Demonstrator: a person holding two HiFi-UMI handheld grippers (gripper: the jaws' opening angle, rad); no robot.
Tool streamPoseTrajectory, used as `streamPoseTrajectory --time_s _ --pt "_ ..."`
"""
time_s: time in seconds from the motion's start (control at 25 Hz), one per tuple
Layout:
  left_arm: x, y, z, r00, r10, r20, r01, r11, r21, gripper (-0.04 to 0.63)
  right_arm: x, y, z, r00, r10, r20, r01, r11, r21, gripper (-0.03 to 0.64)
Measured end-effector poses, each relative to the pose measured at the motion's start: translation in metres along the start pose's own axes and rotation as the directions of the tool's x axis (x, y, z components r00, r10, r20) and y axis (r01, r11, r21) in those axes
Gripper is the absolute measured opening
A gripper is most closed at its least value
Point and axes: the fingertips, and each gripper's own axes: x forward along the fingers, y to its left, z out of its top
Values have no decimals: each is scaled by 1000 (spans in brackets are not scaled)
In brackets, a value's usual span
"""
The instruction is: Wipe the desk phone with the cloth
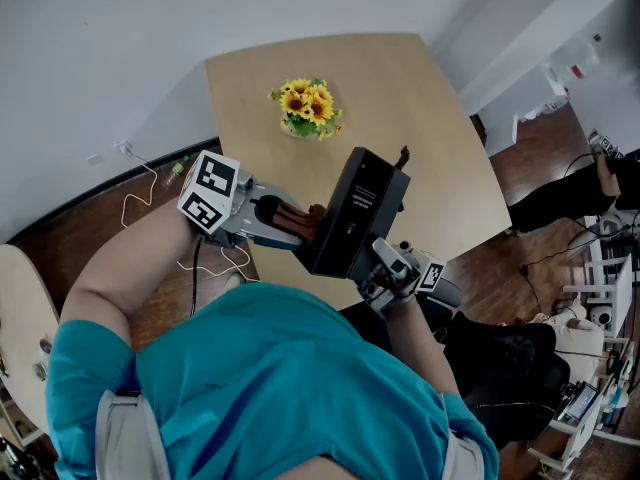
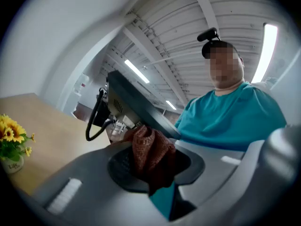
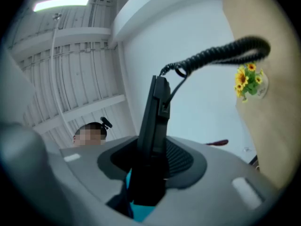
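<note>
**Phone lifted, cloth brought to it**

The right gripper (image 3: pixel 149 166) is clenched on the lower edge of the phone (image 1: pixel 352 213). It holds the phone off the table (image 1: pixel 420 98) and tilted upward, with the coiled cord (image 3: pixel 214 55) hanging free. I judge the lift is meant to expose faces that would be hidden if the phone sat flat.

The left gripper (image 2: pixel 153 164) grasps a bunched reddish cloth (image 2: pixel 149 147) between its jaws and points level at the phone. The cloth lies against the phone's slanted side near its lower end (whether that side is the top or the underside I cannot tell).

The flowers (image 1: pixel 308 108) stand on the table, well apart from the work.
</note>
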Motion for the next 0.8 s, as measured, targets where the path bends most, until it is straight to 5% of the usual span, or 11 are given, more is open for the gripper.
streamPoseTrajectory --time_s 0.28,0.48,0.56,0.8 --pt "-20 2 -29 999 8 -52 -11 999 -48 89 -4 8 -3 998 50 32 -51 998 29 170" --pt "-43 30 -46 987 162 4 -161 979 -123 89 -9 7 17 994 32 104 -31 999 -16 170" --pt "-43 40 -39 964 253 84 -236 956 -172 89 -16 10 37 986 11 164 -2 999 -52 170" --pt "-24 67 -13 848 480 224 -380 845 -376 89 -15 2 73 969 -85 234 126 978 -165 169"
